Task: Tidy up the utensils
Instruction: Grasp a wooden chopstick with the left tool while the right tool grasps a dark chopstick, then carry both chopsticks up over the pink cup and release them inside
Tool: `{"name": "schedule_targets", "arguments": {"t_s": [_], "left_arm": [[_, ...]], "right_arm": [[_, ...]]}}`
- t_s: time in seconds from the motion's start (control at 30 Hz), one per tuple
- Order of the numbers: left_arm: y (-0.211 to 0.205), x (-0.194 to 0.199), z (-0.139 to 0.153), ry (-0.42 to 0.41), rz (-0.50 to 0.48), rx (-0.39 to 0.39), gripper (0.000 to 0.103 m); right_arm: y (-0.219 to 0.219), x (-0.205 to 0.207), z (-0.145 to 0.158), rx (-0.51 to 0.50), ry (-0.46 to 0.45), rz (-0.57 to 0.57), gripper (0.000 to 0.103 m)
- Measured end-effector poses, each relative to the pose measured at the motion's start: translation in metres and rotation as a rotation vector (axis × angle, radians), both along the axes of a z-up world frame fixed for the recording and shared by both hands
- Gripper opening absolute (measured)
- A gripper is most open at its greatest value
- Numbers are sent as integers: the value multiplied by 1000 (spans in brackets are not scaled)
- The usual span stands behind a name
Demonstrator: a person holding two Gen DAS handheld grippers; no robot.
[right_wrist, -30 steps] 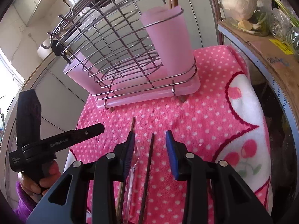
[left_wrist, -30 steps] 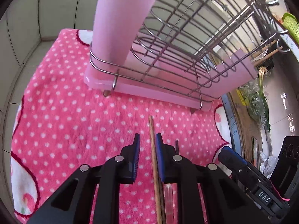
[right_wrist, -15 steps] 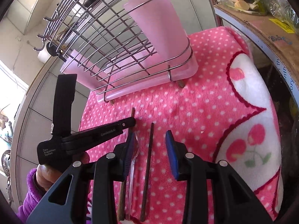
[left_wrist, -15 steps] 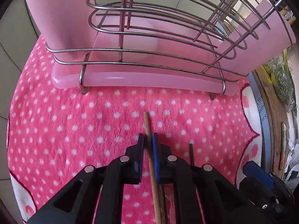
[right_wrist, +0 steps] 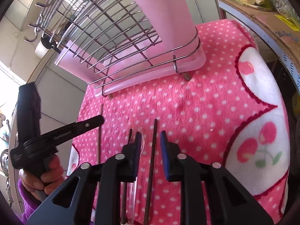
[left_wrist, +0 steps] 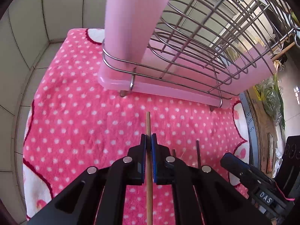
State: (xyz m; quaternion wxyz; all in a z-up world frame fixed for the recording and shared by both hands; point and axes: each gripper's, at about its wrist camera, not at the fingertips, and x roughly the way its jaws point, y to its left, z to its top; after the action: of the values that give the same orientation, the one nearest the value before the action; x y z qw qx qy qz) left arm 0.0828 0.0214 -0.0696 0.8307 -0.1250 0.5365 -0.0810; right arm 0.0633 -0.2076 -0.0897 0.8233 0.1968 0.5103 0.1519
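Observation:
My left gripper [left_wrist: 148, 137] is shut on a light wooden chopstick [left_wrist: 148, 120], whose tip pokes out ahead over the pink dotted towel [left_wrist: 78, 123]. From the right wrist view the left gripper [right_wrist: 97, 121] holds that chopstick [right_wrist: 100, 131] off the towel. My right gripper [right_wrist: 151, 136] is closing around a dark chopstick [right_wrist: 154, 131] lying on the towel; its pads do not touch it. A clear plastic spoon [right_wrist: 142, 142] and another dark chopstick [right_wrist: 129, 136] lie just left of it. The wire rack [right_wrist: 112, 28] with its pink cup [right_wrist: 165, 15] stands behind.
The rack's pink drip tray [left_wrist: 168, 91] sits at the towel's far side. A cardboard box [right_wrist: 262, 24] with vegetables borders the right. Tiled wall [left_wrist: 28, 37] runs along the left. A hand in a purple sleeve [right_wrist: 50, 178] grips the left tool.
The left jaws closed on the light chopstick and lifted it off the towel. The right gripper sank a little over the dark chopstick and its jaws narrowed.

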Motion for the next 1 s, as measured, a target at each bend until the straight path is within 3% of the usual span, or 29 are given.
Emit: {"name": "schedule_targets", "arguments": {"t_s": [0.2,0.37,0.53,0.7,0.8,1.0], "left_arm": [[27,-14,4,-7,7,-16,5],[31,-19,7,-22,9,-44,5],[33,-20,11,-36,10,-63,5],[27,-18,9,-43,10,-73,5],[28,-20,12,-53,10,-80,5],[33,-27,25,-101,21,-85,5]], "right_arm": [[27,23,-6,-88,47,31,14],[45,34,-16,-211,76,39,14],[60,40,-27,-263,106,57,14],[77,41,-30,-329,62,68,12],[75,40,-31,-306,49,53,5],[54,30,-17,-201,-6,13,4]]}}
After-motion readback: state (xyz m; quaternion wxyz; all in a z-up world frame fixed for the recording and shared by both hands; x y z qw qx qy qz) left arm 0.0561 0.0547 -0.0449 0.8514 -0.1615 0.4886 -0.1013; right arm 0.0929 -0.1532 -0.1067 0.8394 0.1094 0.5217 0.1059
